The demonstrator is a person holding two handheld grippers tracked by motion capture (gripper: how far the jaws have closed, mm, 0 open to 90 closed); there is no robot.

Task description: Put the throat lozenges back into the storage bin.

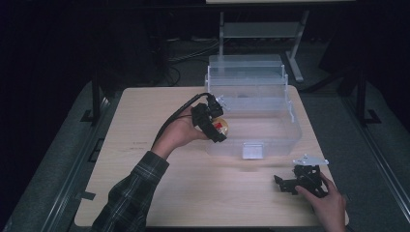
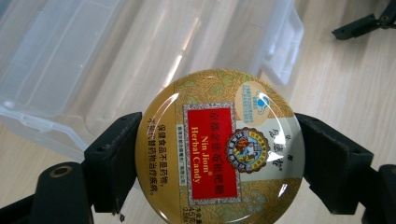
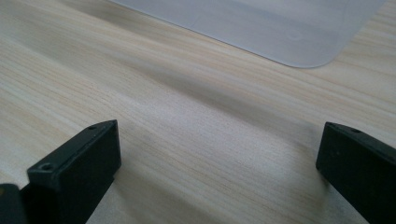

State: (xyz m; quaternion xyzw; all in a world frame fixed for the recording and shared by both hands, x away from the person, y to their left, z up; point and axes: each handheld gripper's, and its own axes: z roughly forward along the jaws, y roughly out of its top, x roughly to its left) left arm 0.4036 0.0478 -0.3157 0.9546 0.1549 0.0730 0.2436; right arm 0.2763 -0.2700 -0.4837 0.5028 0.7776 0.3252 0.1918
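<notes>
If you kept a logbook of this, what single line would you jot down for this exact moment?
left claw: shut on candy tin, held at clear plastic box | right claw: open, low over wooden table, holding nothing

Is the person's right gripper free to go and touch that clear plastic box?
Probably yes. The right gripper rests open and empty on the table, near the clear plastic box, with bare wood between them. The left gripper, holding the candy tin, is at the box's other side.

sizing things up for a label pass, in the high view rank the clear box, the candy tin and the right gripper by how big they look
1. clear box, by far the largest.
2. right gripper, open near the table's front edge.
3. candy tin, smallest and partly hidden by the left gripper holding it.
</notes>
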